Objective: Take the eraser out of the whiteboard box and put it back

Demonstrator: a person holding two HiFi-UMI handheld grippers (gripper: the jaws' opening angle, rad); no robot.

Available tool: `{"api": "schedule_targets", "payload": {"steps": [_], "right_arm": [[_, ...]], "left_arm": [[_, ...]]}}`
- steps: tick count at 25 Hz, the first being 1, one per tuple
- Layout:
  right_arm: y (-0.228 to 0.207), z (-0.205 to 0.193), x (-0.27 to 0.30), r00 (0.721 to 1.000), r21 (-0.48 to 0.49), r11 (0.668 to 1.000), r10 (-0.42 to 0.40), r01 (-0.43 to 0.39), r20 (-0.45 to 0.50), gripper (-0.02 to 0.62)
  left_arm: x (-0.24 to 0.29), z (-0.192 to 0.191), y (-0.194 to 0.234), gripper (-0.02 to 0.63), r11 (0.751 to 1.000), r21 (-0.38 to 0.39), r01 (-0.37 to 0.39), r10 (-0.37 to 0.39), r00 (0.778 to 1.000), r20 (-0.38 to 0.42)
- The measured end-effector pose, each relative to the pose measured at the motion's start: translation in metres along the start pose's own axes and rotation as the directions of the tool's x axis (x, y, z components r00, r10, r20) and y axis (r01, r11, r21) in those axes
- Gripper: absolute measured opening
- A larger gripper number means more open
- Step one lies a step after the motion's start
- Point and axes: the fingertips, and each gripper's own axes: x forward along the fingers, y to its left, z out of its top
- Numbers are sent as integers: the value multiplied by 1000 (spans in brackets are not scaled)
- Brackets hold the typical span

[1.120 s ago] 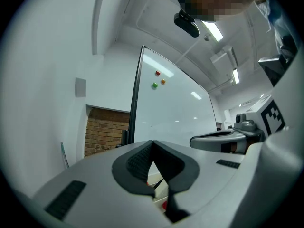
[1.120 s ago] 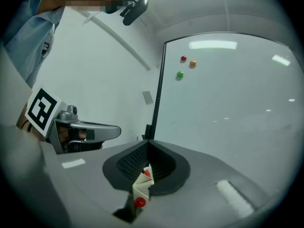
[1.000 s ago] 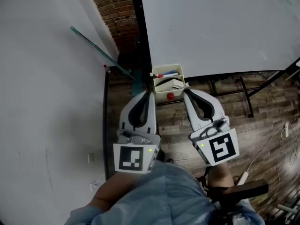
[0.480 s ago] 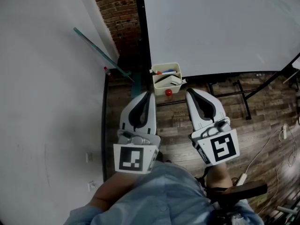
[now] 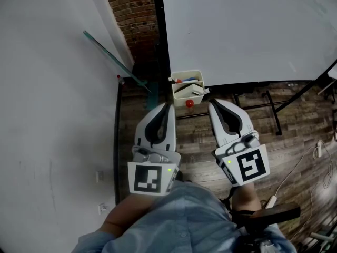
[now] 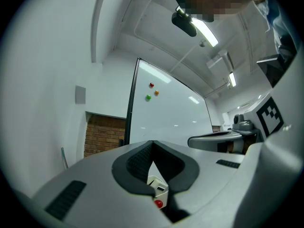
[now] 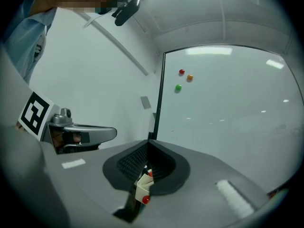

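Note:
A cream whiteboard box (image 5: 187, 88) hangs at the whiteboard's lower left corner. A white eraser (image 5: 191, 91) lies in it, with red and blue markers (image 5: 187, 81) behind. A red knob (image 5: 189, 104) sits just below the box. My left gripper (image 5: 169, 105) and right gripper (image 5: 210, 103) point at the box from either side, a little short of it. Both are shut and hold nothing. Seen through the left gripper (image 6: 152, 142), the box (image 6: 157, 185) shows below the closed tips. It appears the same way through the right gripper (image 7: 147, 143), as the box (image 7: 141, 184).
The whiteboard (image 5: 247, 30) stands on a black frame with legs (image 5: 274, 107) over a wooden floor. A white wall (image 5: 52, 99) is at left, brick (image 5: 129, 15) behind. A green rod (image 5: 113, 59) leans by the wall. Cables (image 5: 297, 167) lie at right. Coloured magnets (image 7: 181, 80) stick on the board.
Both grippers have drawn back a little from the box, which now lies just beyond their tips instead of between them. Both stayed shut.

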Motion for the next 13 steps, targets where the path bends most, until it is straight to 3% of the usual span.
{"api": "schedule_targets", "payload": {"steps": [13], "right_arm": [[6,-3,12,999,-13,999,50,-50,6,0]], "left_arm": [[3,-4,11,3,1000,4,-8,8,1000,-8]]}}
